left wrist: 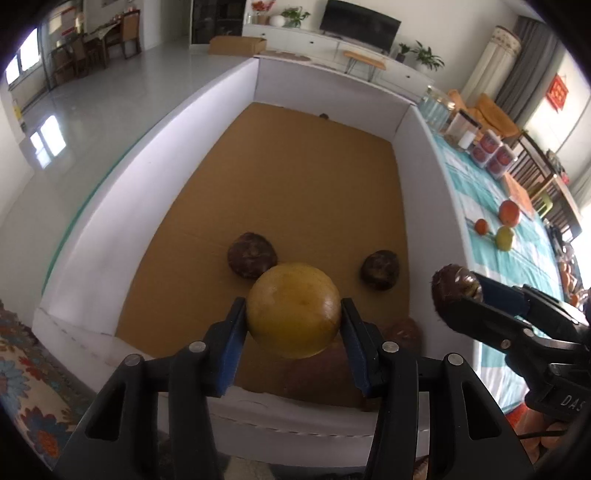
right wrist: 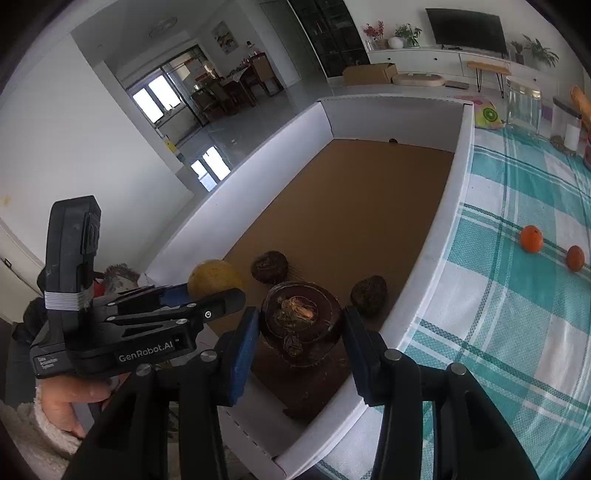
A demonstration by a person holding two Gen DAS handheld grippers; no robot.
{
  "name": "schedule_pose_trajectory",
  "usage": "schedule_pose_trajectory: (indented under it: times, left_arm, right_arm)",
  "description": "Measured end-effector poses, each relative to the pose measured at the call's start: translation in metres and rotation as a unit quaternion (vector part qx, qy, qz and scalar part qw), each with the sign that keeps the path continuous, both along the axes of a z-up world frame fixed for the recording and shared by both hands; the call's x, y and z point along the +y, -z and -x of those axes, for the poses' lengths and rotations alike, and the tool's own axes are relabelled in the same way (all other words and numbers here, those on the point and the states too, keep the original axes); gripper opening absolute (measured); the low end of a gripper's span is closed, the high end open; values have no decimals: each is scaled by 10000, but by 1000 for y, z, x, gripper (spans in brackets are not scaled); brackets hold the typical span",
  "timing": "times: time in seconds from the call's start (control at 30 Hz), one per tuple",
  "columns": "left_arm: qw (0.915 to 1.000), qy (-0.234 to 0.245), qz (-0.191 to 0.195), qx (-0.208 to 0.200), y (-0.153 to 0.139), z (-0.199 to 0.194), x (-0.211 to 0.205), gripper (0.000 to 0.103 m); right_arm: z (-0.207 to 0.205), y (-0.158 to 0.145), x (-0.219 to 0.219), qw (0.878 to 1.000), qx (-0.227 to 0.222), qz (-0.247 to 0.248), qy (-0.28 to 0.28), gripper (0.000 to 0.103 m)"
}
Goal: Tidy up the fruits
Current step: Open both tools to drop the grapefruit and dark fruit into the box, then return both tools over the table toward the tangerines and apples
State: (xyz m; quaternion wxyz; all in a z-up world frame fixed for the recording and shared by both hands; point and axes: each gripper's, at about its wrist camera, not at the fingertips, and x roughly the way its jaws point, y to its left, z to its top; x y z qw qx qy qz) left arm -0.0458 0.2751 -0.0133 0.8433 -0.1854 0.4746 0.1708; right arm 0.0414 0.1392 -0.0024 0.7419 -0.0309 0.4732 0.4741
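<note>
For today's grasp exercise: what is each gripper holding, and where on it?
Left gripper: yellow fruit, clamped across its middle. Right gripper: dark brown fruit, clamped on opposite sides.

A home living room is shown: a television [left wrist: 360, 24] is set on a long white sideboard [left wrist: 325, 40] with potted plants [left wrist: 428, 57], a dining table with chairs [right wrist: 236, 86] is seen beyond, and a checked tablecloth [right wrist: 517, 295] is spread nearby.

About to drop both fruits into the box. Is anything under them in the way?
Nothing blocks either drop. Two dark fruits lie just ahead of the yellow fruit; the box floor beyond is bare.
</note>
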Motion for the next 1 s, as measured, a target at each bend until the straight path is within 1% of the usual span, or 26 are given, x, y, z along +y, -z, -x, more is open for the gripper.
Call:
schedule_pose_trajectory:
  times: [0.03, 0.07, 0.13, 0.2, 0.23, 0.27, 0.33, 0.4, 0.43, 0.5, 0.53, 0.57, 0.6, 0.63, 0.67, 0.7, 0.73, 0.77, 0.83, 0.9, 0.97, 1.0]
  left_arm:
    - [9999, -28, -74, -63, -3, 1, -2, 60]
    - [9998, -16, -143, -157, -8, 1, -5, 67]
    - [9985, 77, -333, -420, -20, -1, -17, 75]
    - [9961, 337, -470, -659, -32, -7, -38, 76]
    - [9945, 536, -458, -775, -36, -12, -52, 77]
    - [9923, 778, -389, -880, -40, -17, -68, 78]
    - [9854, 1366, -162, -1002, -43, -26, -106, 82]
    - [9737, 2069, 62, -955, -40, -35, -152, 82]
    - [9661, 2423, 183, -867, -36, -40, -175, 82]
    - [9480, 3062, 438, -748, -21, -51, -218, 82]
    - [9423, 3246, 431, -694, -11, -59, -237, 82]
    - [9411, 3305, 344, -627, -1, -67, -251, 82]
    - [9422, 3290, 270, -579, 12, -77, -261, 82]
    - [9447, 3227, 189, -549, 22, -85, -268, 82]
    - [9490, 3116, 55, -484, 33, -95, -272, 82]
    - [9535, 2980, -94, -433, 43, -104, -275, 82]
    - [9576, 2838, -236, -442, 50, -114, -276, 82]
    - [9608, 2708, -372, -468, 56, -122, -277, 82]
    - [9652, 2497, -608, -490, 67, -139, -275, 82]
    - [9672, 2371, -770, -476, 78, -148, -270, 82]
    - [9682, 2309, -883, -380, 89, -155, -267, 83]
    - [9680, 2304, -903, -421, 92, -155, -265, 85]
  right_arm:
    - [-3, -4, -4, 9999, -23, -132, 83, 55]
    - [-7, -9, -12, 9993, -95, -275, 221, 57]
    - [-14, -22, -34, 9968, -370, -443, 554, 59]
    - [-24, -32, -67, 9915, -662, -520, 994, 66]
    - [-29, -35, -87, 9872, -795, -531, 1273, 75]
    - [-34, -33, -107, 9820, -929, -483, 1575, 87]
    - [-45, -18, -150, 9679, -1172, -161, 2219, 96]
    - [-56, 14, -194, 9511, -1216, 382, 2813, 97]
    - [-63, 31, -213, 9414, -1172, 656, 3094, 97]
    - [-70, 65, -257, 9195, -974, 1108, 3644, 97]
    - [-73, 79, -278, 9095, -837, 1220, 3885, 97]
    - [-74, 89, -298, 8998, -721, 1255, 4117, 97]
    - [-72, 95, -316, 8862, -562, 1194, 4441, 97]
    - [-73, 96, -331, 8770, -329, 959, 4696, 96]
    - [-69, 90, -342, 8746, -368, 709, 4783, 96]
    - [-66, 83, -344, 8684, -602, 697, 4872, 96]
    - [-62, 79, -345, 8618, -793, 806, 4945, 96]
    - [-62, 79, -343, 8613, -840, 830, 4942, 96]
    - [-66, 83, -338, 8676, -754, 882, 4836, 96]
    - [-65, 87, -331, 8685, -749, 1051, 4786, 96]
    - [-64, 89, -327, 8692, -743, 1130, 4757, 96]
    - [-65, 90, -327, 8685, -732, 1178, 4760, 96]
